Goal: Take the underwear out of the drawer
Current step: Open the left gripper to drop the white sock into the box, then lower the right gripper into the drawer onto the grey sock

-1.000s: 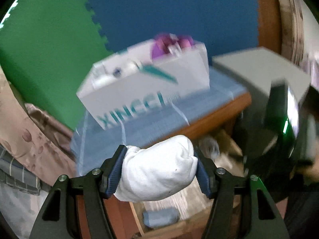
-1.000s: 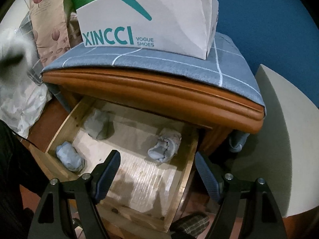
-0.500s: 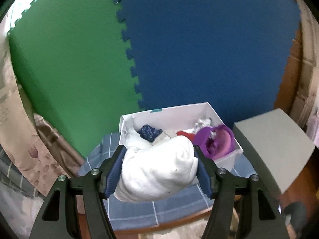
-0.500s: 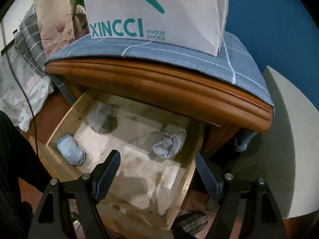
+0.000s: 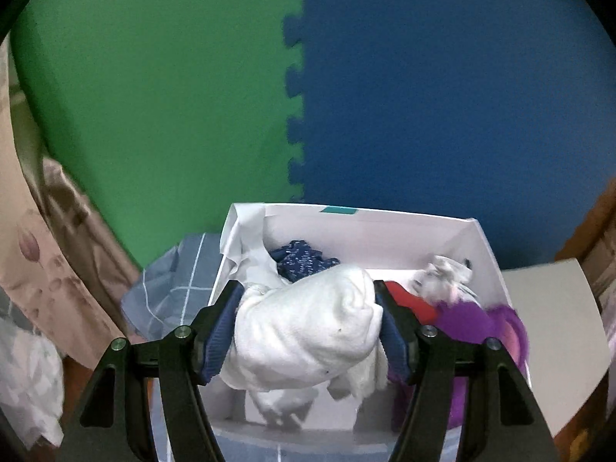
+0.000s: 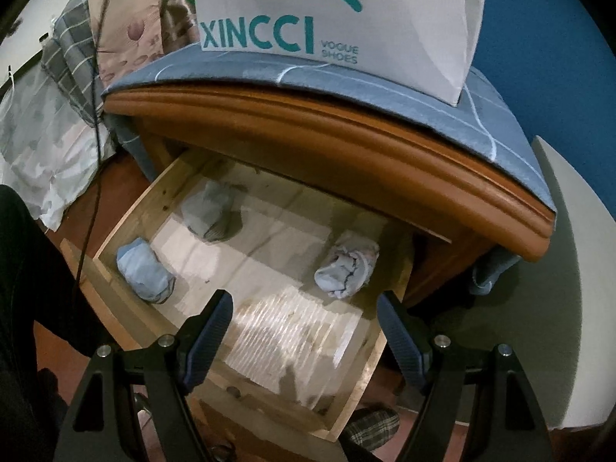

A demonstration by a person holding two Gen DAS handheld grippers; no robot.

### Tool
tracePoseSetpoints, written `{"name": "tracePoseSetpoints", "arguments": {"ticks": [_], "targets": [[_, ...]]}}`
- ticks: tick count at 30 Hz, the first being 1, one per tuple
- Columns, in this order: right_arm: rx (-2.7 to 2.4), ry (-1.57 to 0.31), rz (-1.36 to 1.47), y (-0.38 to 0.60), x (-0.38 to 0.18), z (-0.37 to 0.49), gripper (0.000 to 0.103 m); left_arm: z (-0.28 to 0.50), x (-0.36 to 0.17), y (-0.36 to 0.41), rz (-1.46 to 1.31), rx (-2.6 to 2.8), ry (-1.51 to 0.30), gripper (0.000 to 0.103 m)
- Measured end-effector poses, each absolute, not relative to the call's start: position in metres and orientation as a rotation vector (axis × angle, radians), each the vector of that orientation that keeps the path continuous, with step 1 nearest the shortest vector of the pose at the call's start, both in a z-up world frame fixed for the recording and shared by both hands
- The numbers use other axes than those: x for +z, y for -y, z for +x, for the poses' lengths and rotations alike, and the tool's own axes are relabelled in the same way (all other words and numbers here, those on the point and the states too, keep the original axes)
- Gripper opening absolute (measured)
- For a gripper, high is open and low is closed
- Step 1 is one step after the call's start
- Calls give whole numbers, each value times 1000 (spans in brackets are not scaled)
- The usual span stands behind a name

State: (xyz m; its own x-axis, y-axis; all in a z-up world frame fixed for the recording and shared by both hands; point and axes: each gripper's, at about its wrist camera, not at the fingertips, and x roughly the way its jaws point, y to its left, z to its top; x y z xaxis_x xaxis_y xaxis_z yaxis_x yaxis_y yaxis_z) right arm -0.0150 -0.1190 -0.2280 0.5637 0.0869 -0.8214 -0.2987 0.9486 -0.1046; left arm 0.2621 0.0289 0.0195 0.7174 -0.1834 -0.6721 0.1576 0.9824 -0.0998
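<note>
shoe box | side print: "XINCCI" | smaller: "VOGUE SHOES"

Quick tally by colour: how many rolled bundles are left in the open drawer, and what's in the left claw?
Light blue, in drawer: 2
Grey-blue, in drawer: 1
White, in left claw: 1
Total: 4
</note>
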Motion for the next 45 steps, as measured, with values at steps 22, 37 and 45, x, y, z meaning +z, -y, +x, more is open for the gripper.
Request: {"name": "tracePoseSetpoints", "arguments": {"ticks": [22,37,45], "targets": [[265,-994,-277,110,-238,-20,79,340,-15,-8,-65,-125,-842,90],[388,-1119,-143,107,-258,-3,79,101,-7,-146,-159,-350,-390,102],[507,-1012,-472,16,-275,20,79,16,-94,-222,-164,-299,-388,102]]}}
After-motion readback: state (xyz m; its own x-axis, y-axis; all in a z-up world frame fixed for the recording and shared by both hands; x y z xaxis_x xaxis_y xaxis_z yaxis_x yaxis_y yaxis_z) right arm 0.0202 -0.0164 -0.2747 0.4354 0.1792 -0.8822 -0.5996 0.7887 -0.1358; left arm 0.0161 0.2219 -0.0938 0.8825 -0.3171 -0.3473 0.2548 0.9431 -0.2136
